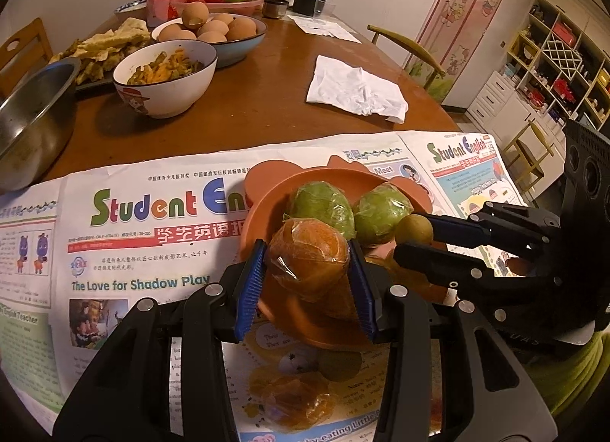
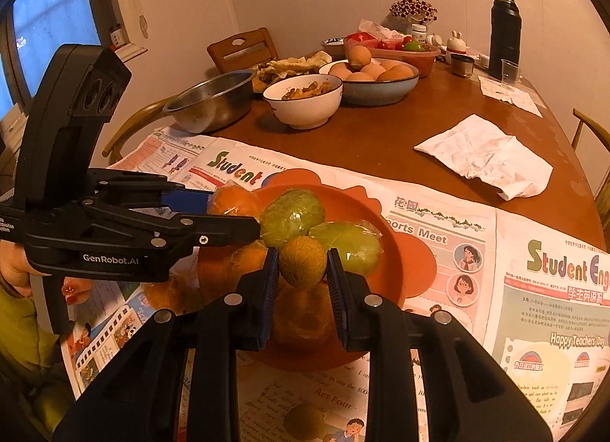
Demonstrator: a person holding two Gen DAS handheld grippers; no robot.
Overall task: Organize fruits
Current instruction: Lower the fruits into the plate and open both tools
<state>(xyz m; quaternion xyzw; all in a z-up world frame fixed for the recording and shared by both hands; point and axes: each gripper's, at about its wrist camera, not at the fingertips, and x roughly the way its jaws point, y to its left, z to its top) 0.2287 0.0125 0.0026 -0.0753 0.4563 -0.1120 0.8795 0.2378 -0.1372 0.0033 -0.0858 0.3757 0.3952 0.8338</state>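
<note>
Two green fruits (image 1: pixel 322 209) already lie in the orange plate (image 1: pixel 267 205), which sits on newspaper (image 1: pixel 152 251) spread over the surface (image 1: pixel 267 99). The left tool (image 1: pixel 310 266) pinches a wrapped orange (image 1: pixel 309 263) over the plate's near side; the right tool (image 2: pixel 303 270) pinches a small brown fruit (image 2: pixel 303 261) just above the plate, beside the green pair. So the job looks about halfway: two fruits placed, two held and ready to be set down. On the newspaper near the plate's front edge another wrapped orange (image 1: pixel 293 400) and a round brown fruit (image 1: pixel 339 365) seem to wait, though the tool bodies partly hide them, so the count left is uncertain.
</note>
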